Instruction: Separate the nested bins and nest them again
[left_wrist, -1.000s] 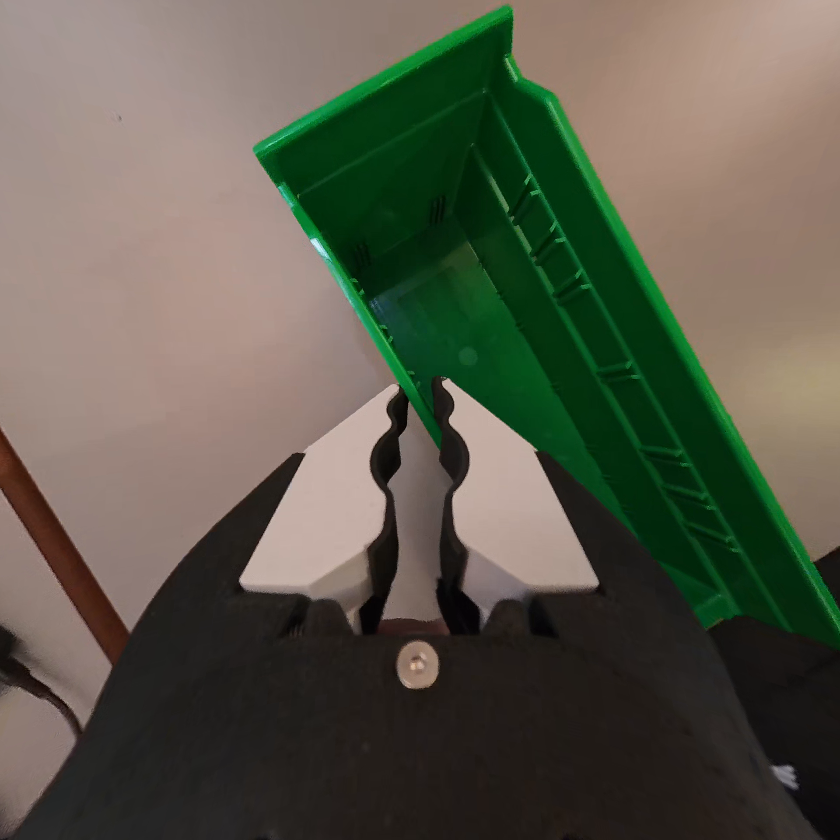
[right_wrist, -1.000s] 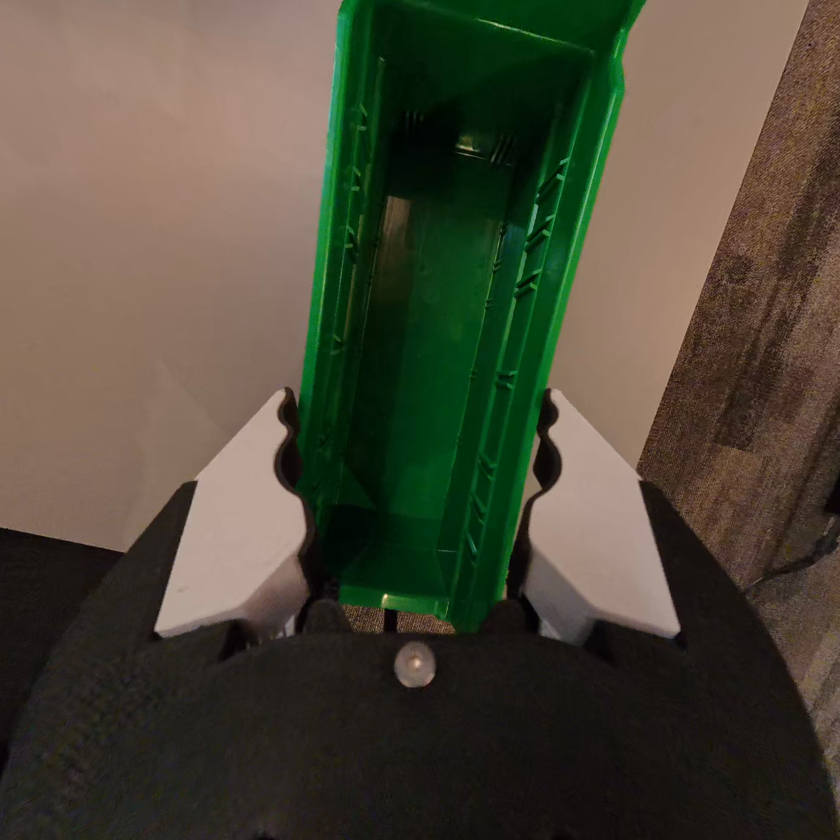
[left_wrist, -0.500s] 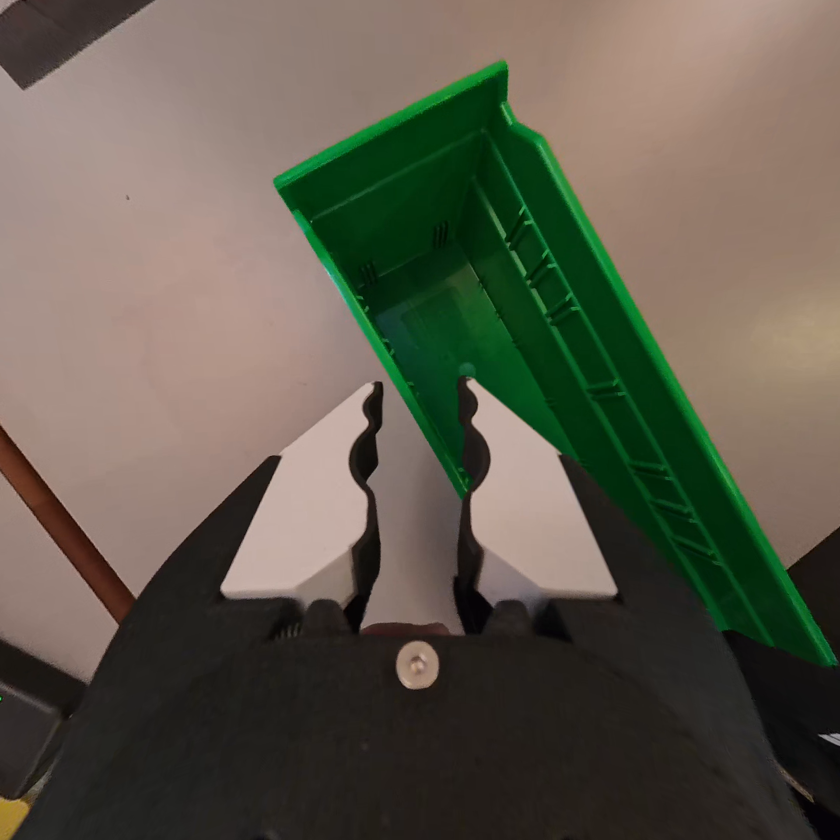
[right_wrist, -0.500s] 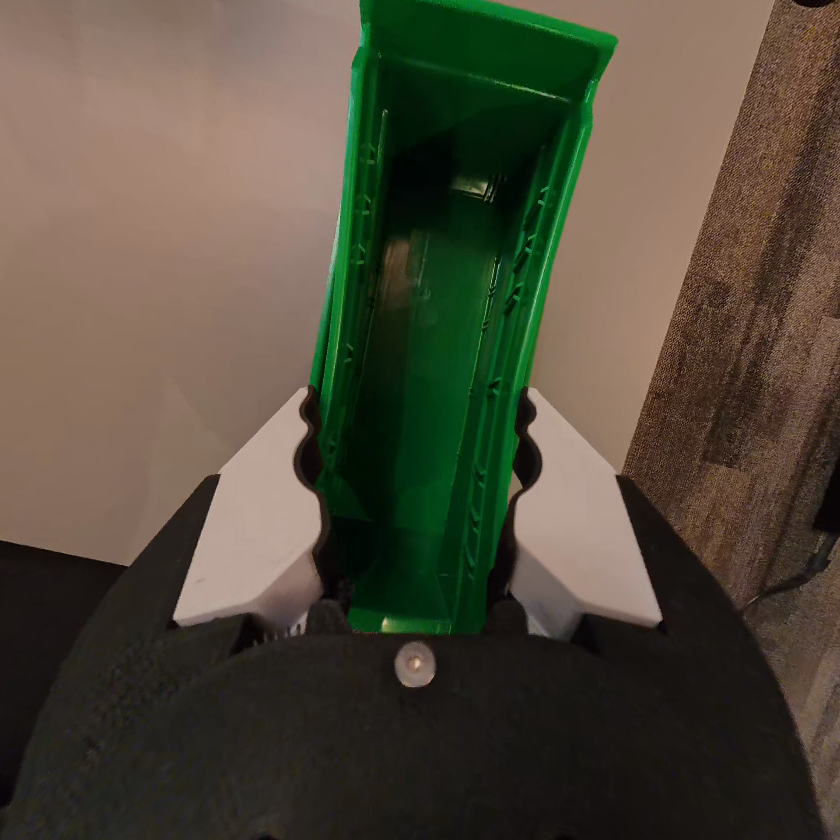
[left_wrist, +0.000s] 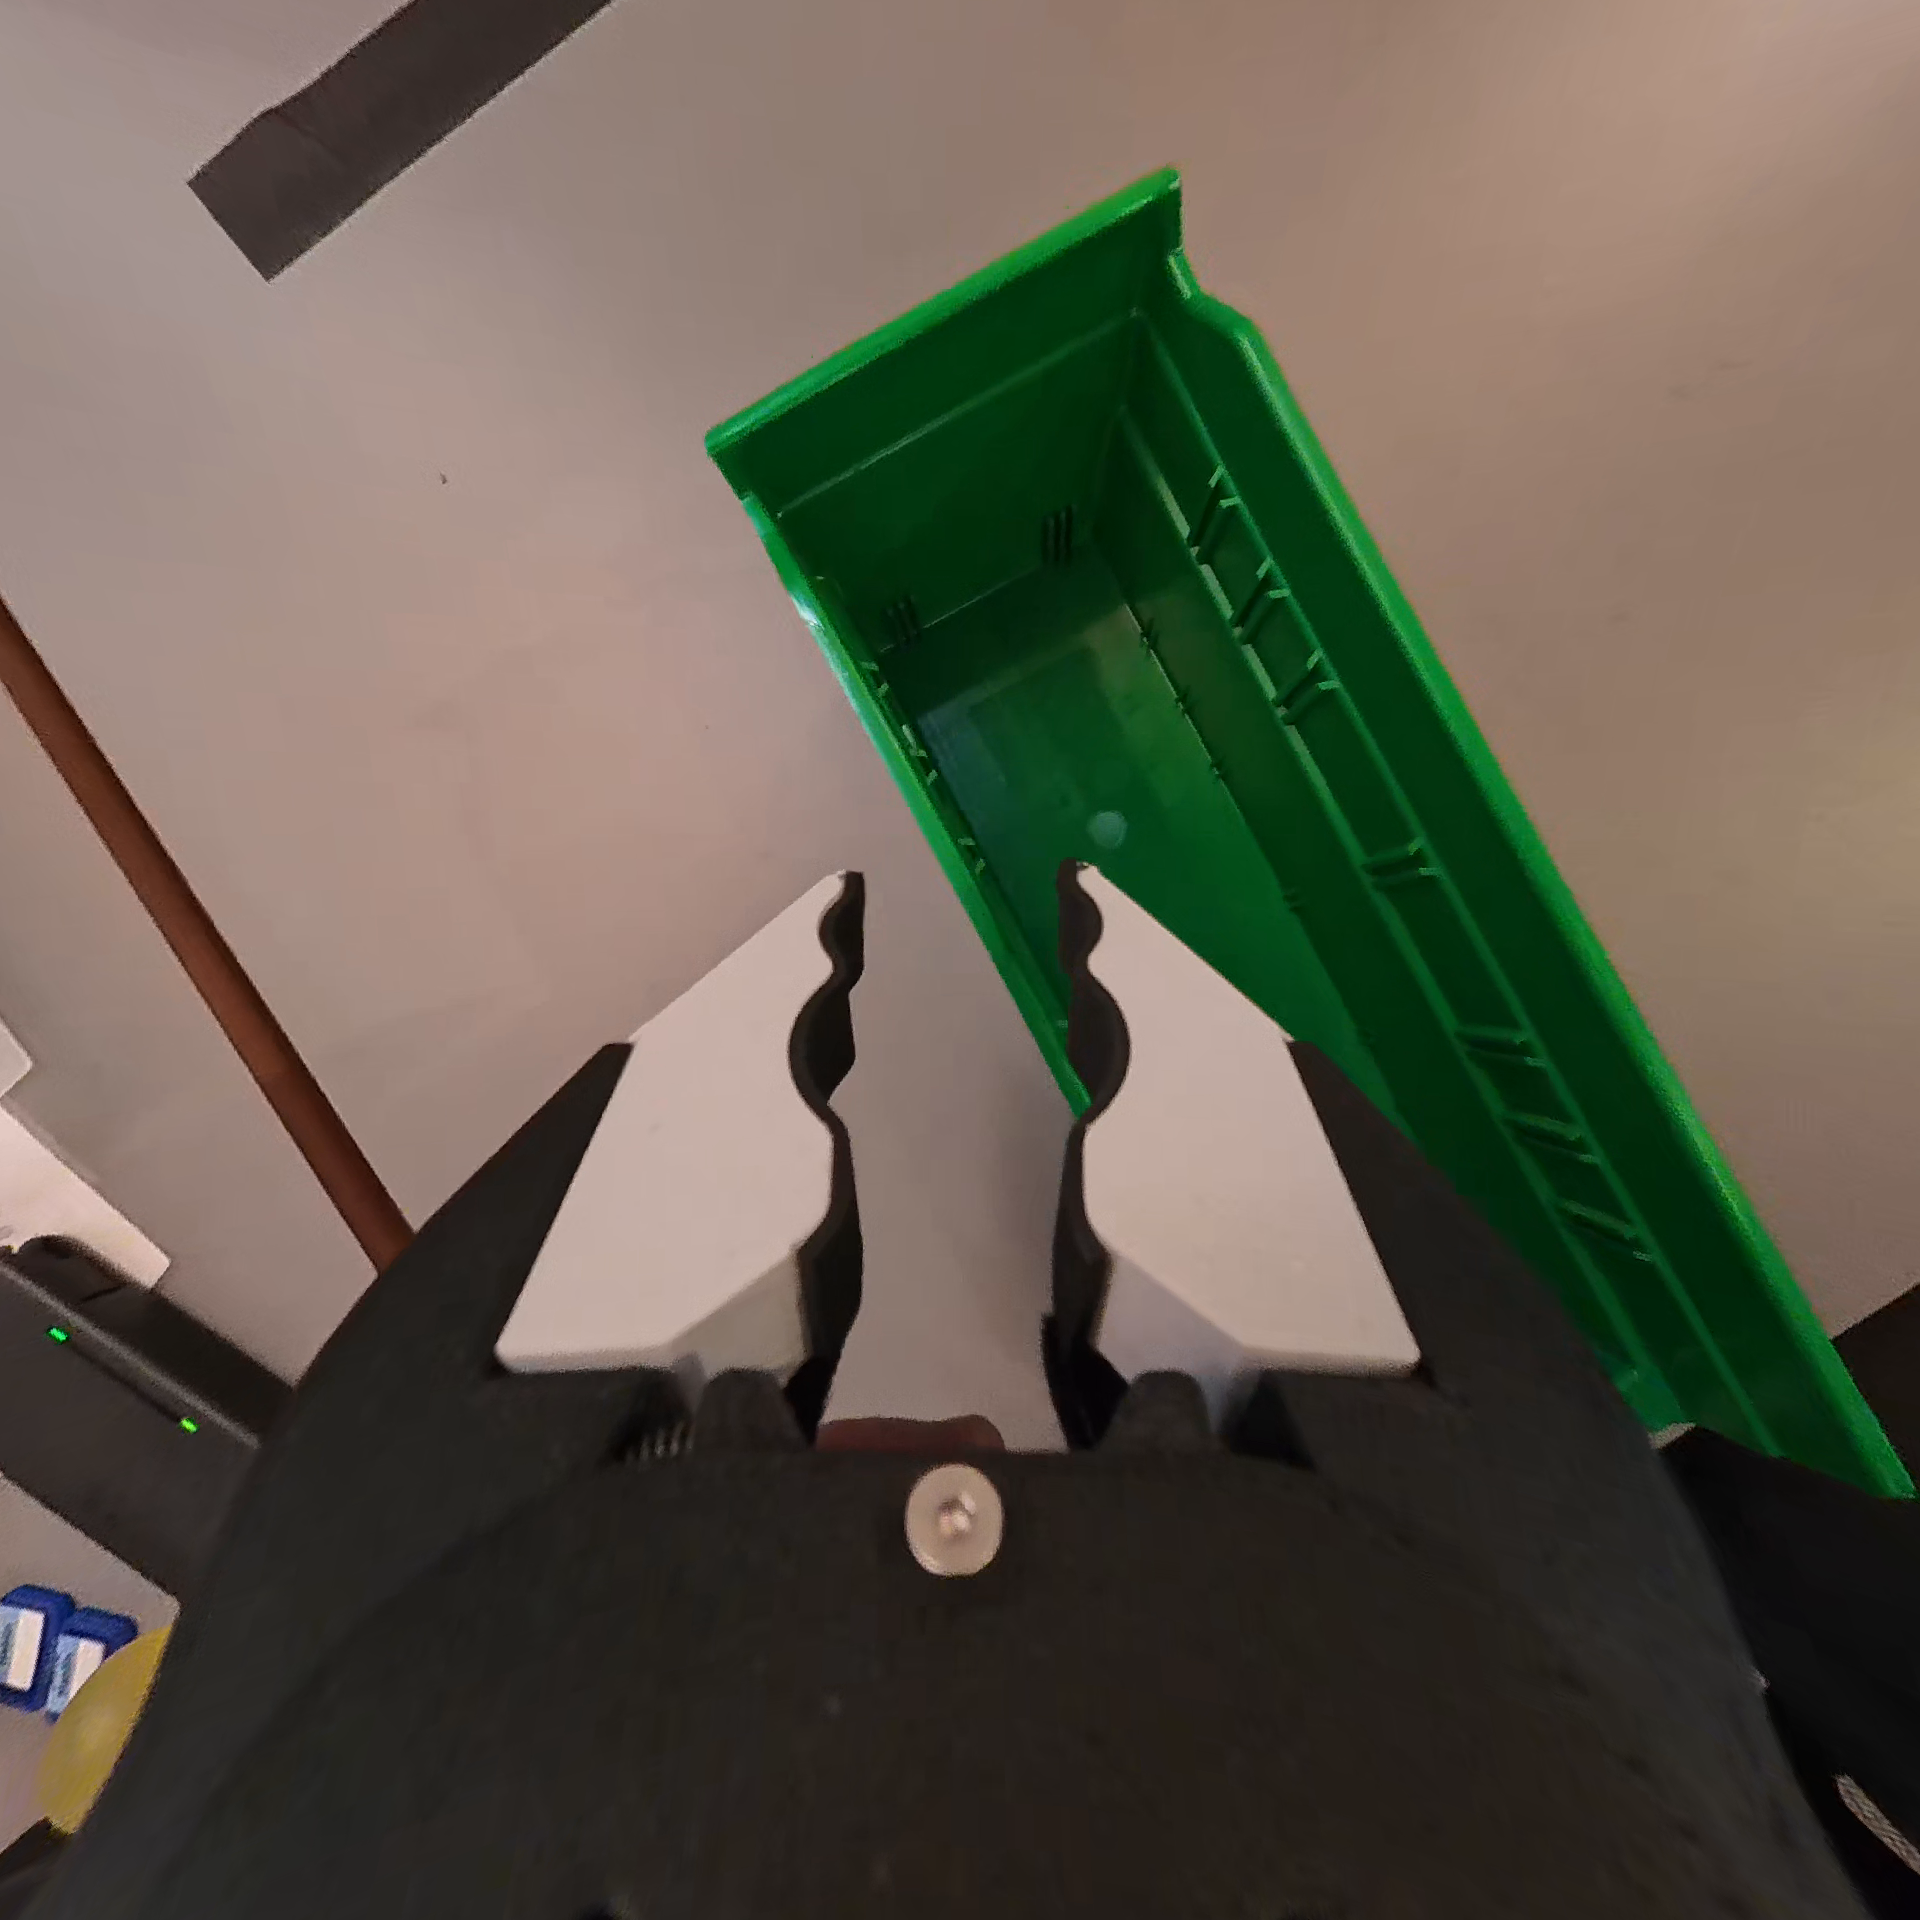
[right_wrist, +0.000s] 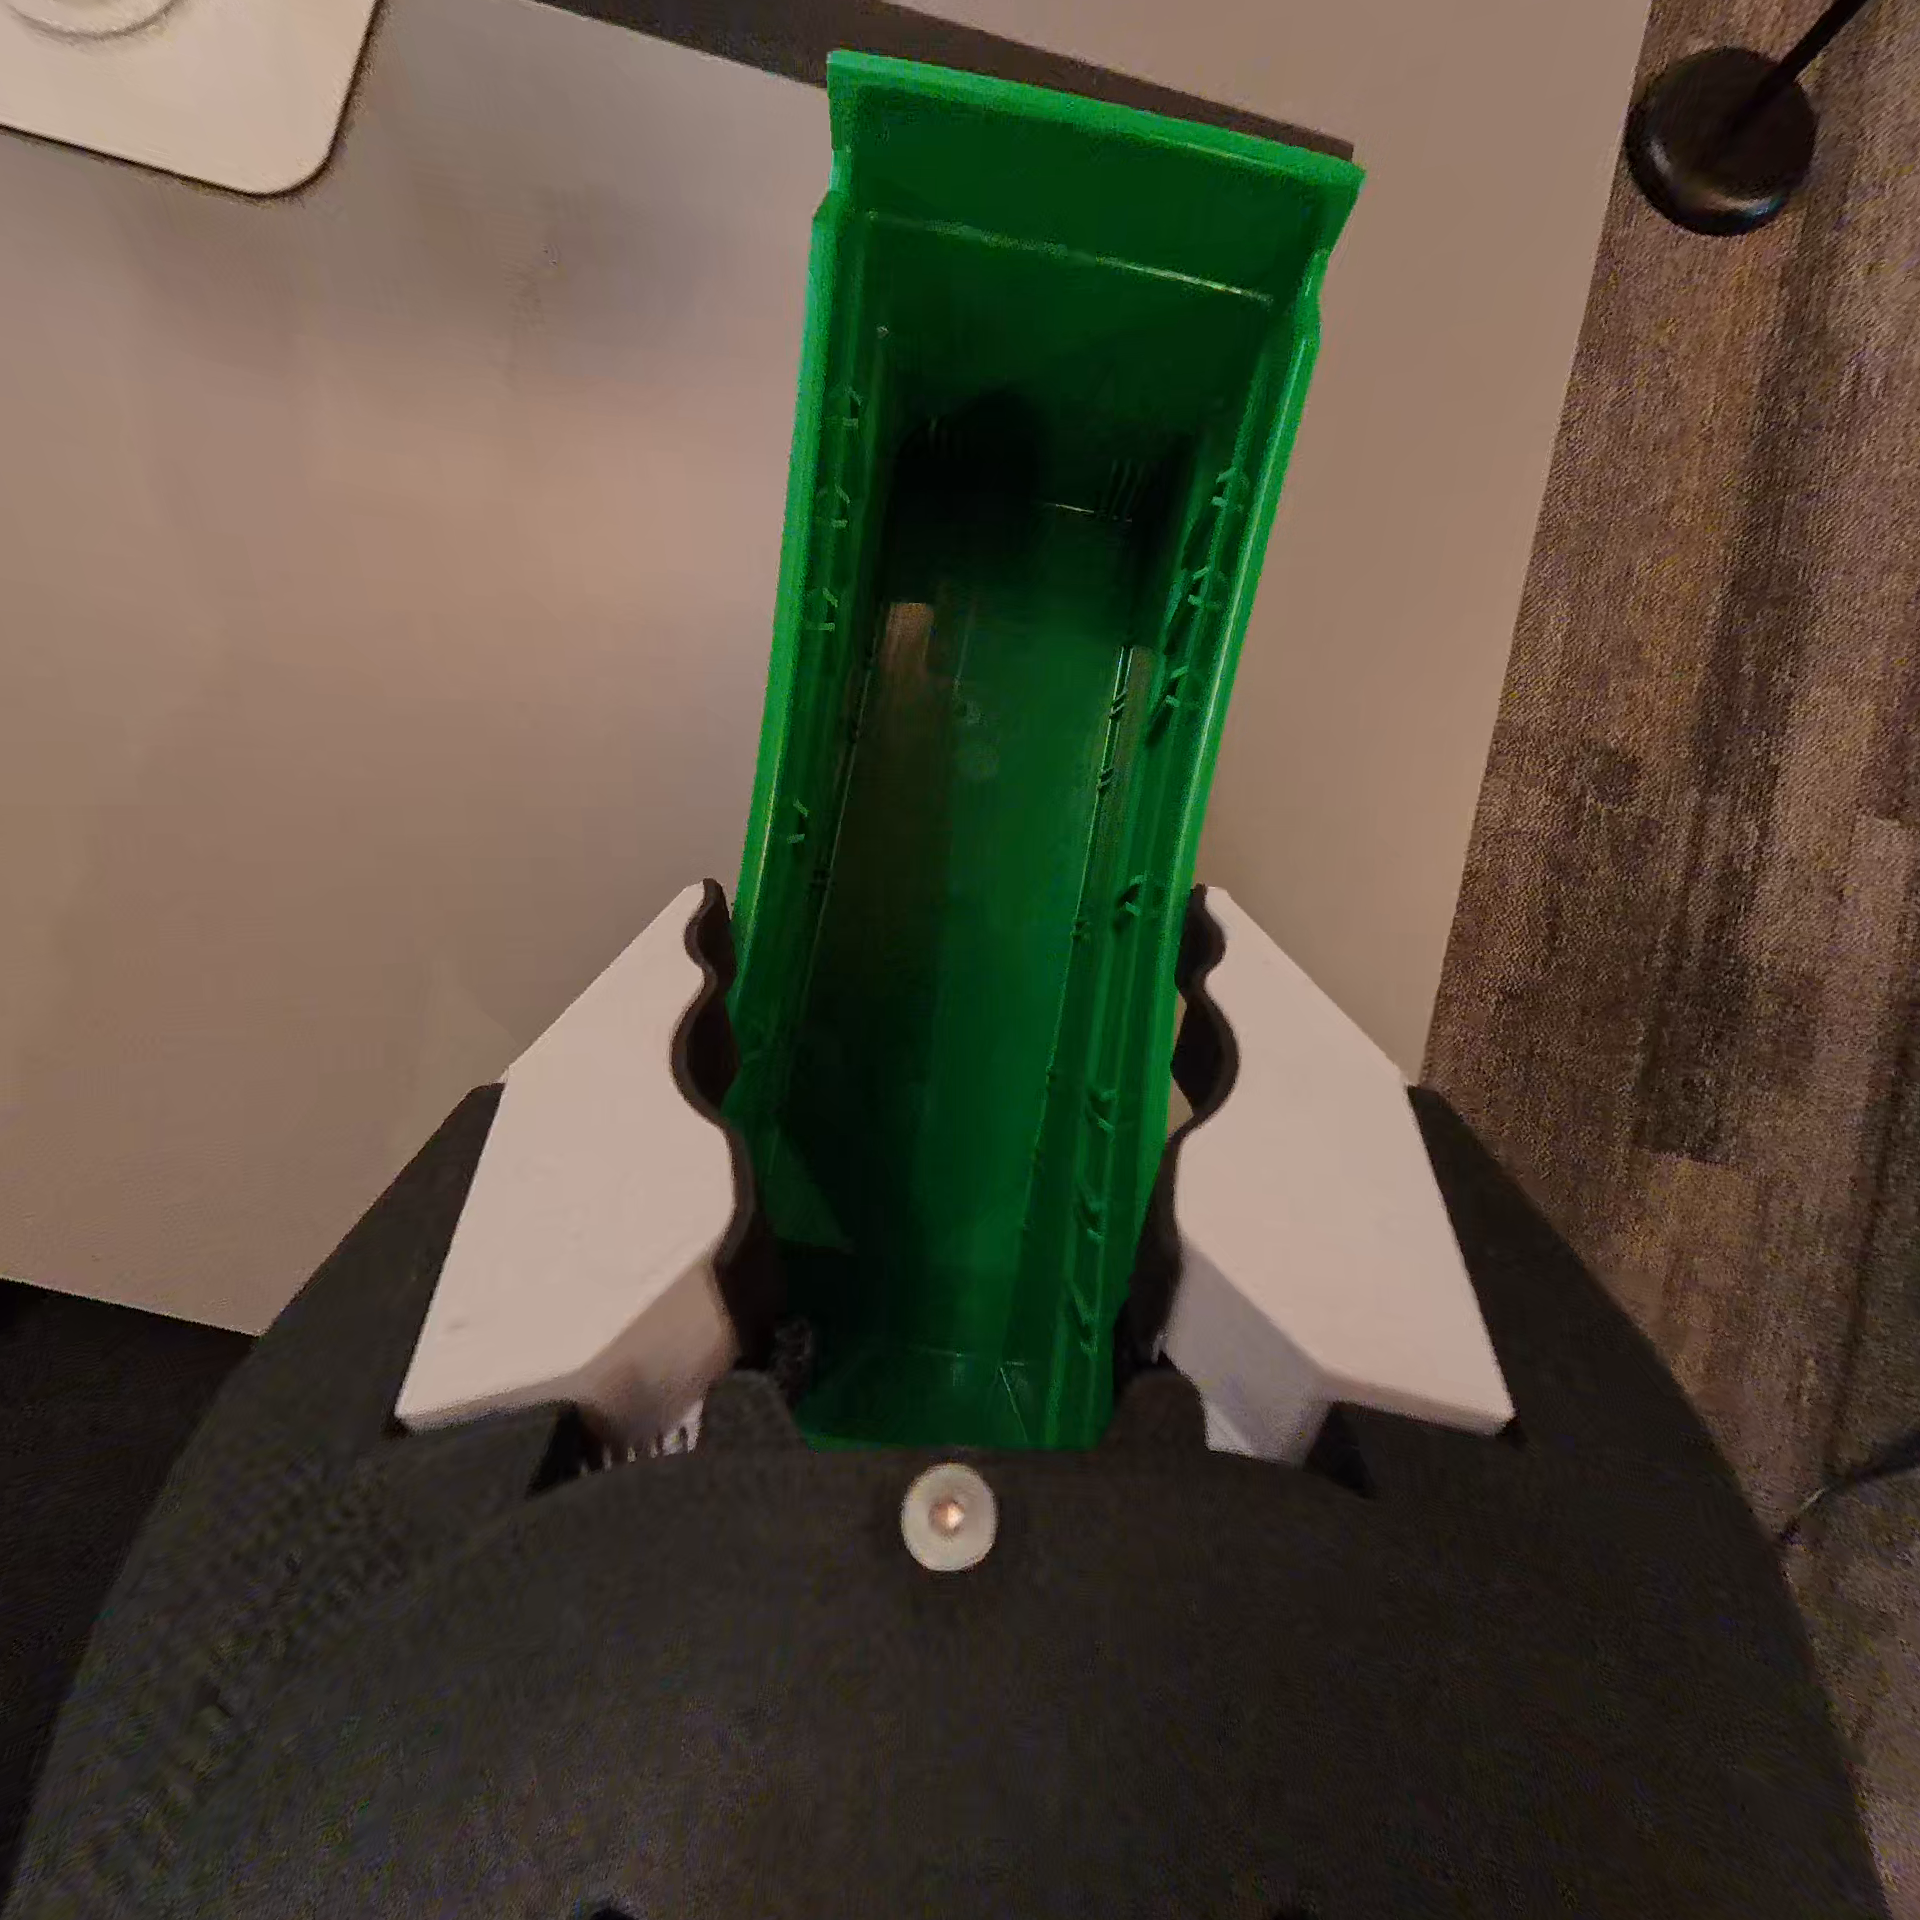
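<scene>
A long, narrow green bin shows open side up over the beige tabletop. My right gripper is shut across the bin's near end, one pad on each long outer wall. In the left wrist view the same bin runs from the lower right to the upper middle. My left gripper is open and empty. Its right fingertip is beside the bin's left wall, and I cannot tell if they touch. I cannot tell if a second bin is nested inside.
A black tape strip lies on the table. A brown rod, a black device with green lights and blue items are at the left. Carpet floor and a black round stand base are at the right.
My left gripper, earlier shut on the bin's left wall, has opened and let go of it. The right gripper keeps its hold, and its view now takes in more of the far table.
</scene>
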